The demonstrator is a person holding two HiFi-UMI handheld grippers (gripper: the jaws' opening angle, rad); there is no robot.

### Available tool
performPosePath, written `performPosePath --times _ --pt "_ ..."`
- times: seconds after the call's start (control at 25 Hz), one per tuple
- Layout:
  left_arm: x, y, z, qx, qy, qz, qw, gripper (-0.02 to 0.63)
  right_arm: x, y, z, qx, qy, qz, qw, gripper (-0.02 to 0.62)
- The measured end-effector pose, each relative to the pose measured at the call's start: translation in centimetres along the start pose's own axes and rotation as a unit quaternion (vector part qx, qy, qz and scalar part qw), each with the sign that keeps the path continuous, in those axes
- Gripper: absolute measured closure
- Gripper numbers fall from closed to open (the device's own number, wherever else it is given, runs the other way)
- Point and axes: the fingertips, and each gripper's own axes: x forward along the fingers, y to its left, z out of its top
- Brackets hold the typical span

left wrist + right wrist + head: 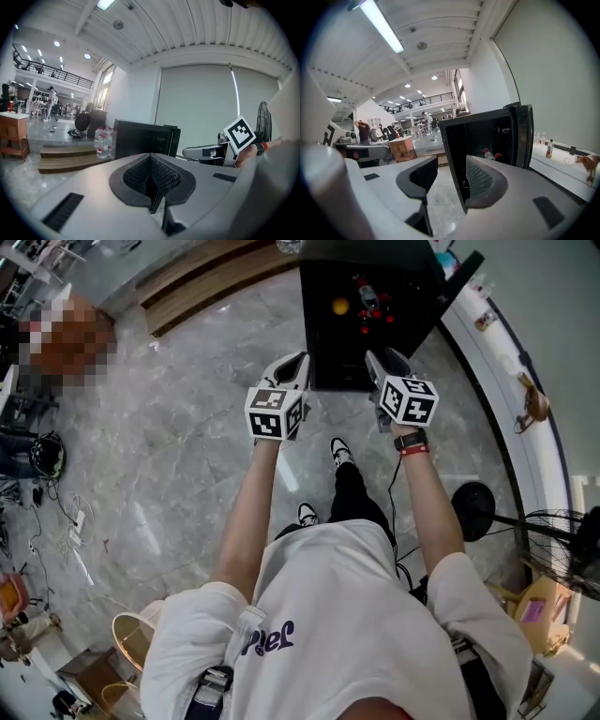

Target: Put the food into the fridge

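A small black fridge [375, 315] stands on the floor ahead with its door [457, 282] swung open to the right. Inside lie an orange round item [340, 307] and several red items [370, 306]. My left gripper [292, 364] hovers just before the fridge's left front corner, its jaws shut with nothing between them [151, 173]. My right gripper [384, 362] is at the fridge opening, open and empty [450, 176]. In the right gripper view the fridge [487, 136] stands close ahead, with a red-capped bottle [487, 153] inside.
A white ledge [525, 427] with small bottles runs along the right wall. A fan [562, 549] and a black round base [473, 507] stand at the right. Wooden steps [206, 277] with water bottles [101, 140] lie beyond the fridge. Cables [47, 456] clutter the left floor.
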Motion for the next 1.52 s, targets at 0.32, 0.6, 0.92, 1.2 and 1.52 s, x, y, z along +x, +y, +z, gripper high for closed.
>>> performPosePath --times 0.32,0.6,0.92,1.2,1.52 --pt "-3.8 -0.9 0.5 0.006 -0.011 0.007 0.9999 0.588 -4.3 1.4 -0.4 -0.011 0.005 -0.018 1.0 0.425" --pt "-6.3 -2.3 1.0 0.015 -0.022 0.006 0.9996 0.588 -7.8 2.6 -0.3 -0.007 -0.011 -0.026 1.0 0.449" --pt "-8.4 -4.1 0.5 0.014 -0.029 0.005 0.9995 0.588 -10.5 4.4 -0.7 -0.012 -0.017 -0.013 1.0 0.484" --pt "-9.4 -4.4 0.1 0.015 -0.029 0.01 0.9994 0.588 -11.9 4.9 -0.8 -0.024 -0.026 -0.024 0.999 0.512" --pt "-10.3 -4.4 -0.1 0.02 -0.035 0.022 0.9989 0.588 -12.9 4.5 -1.0 -0.008 -0.044 -0.045 0.998 0.535"
